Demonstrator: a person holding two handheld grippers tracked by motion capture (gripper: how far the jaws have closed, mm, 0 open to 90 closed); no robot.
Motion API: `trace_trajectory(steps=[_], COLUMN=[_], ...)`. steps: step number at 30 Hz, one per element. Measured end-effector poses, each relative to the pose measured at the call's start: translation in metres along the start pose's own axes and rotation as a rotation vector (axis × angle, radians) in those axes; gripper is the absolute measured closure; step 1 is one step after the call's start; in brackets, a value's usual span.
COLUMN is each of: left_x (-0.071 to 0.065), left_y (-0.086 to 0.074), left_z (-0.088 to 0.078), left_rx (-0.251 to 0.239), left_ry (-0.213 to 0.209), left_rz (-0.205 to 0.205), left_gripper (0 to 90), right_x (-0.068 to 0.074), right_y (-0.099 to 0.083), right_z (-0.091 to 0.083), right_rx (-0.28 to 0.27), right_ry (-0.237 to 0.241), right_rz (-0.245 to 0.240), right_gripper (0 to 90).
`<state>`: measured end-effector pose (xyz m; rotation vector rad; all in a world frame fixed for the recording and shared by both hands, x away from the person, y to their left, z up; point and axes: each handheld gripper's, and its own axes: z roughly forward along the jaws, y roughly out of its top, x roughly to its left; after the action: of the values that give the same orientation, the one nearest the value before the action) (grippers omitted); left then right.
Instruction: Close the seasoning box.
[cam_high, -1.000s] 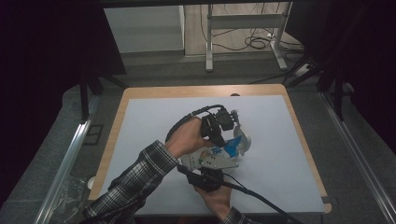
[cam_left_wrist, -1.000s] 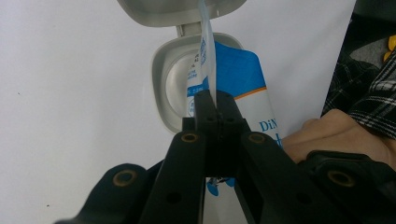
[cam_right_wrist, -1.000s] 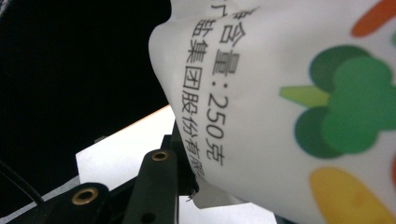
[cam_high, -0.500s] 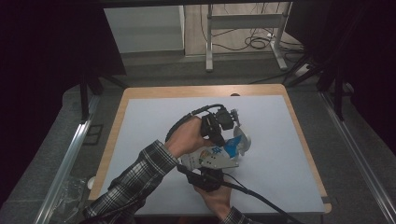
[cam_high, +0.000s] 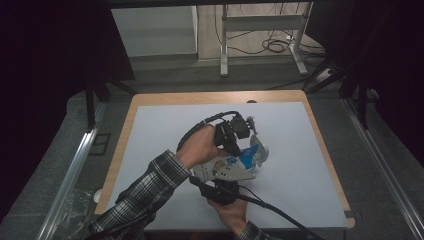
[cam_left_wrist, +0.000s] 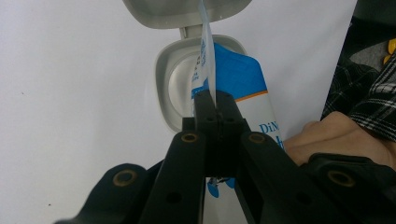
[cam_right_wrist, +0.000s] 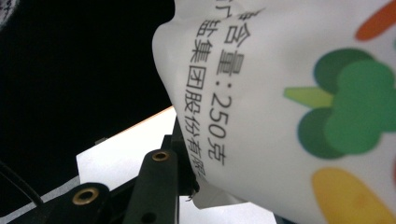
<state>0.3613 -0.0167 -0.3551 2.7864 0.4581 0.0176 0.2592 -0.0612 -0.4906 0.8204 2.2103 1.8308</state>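
Note:
A white and blue printed bag (cam_high: 244, 160) is held just above the white mat. My left gripper (cam_high: 234, 146) reaches down from the upper left and is shut on the bag's thin top edge (cam_left_wrist: 208, 70). Directly under that edge sits a small grey container (cam_left_wrist: 173, 88) with its hinged lid (cam_left_wrist: 187, 10) flipped open. My right gripper (cam_high: 226, 181) comes from the near side and is shut on the bag's lower body (cam_right_wrist: 280, 107); one black jaw shows against the bag and the other is hidden behind it.
A white mat (cam_high: 165, 130) covers the table, with a wooden border (cam_high: 215, 96) around it. A black cable (cam_high: 280, 216) trails toward the front right. Beyond the table stands a metal frame (cam_high: 260, 22) with floor cables. Rails run along both sides.

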Motion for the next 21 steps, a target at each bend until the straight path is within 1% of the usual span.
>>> trace_trajectory(steps=[8, 17, 21], left_x=[0.0008, 0.0014, 0.0015], left_y=[-0.0005, -0.0007, -0.0007], left_z=[-0.0008, -0.0017, -0.0023], left_rx=[-0.005, -0.009, -0.010], left_ry=[0.007, 0.008, 0.012], left_rz=[-0.005, -0.007, -0.008], left_gripper=[90.0, 90.0, 90.0], right_x=[-0.0003, -0.0012, -0.0008], right_y=[0.0000, -0.0006, -0.0001], right_z=[0.0005, 0.0015, 0.0013], right_rx=[0.005, 0.004, 0.007], right_ry=[0.000, -0.005, -0.002], right_rz=[-0.002, -0.017, -0.009], right_gripper=[70.0, 70.0, 70.1])
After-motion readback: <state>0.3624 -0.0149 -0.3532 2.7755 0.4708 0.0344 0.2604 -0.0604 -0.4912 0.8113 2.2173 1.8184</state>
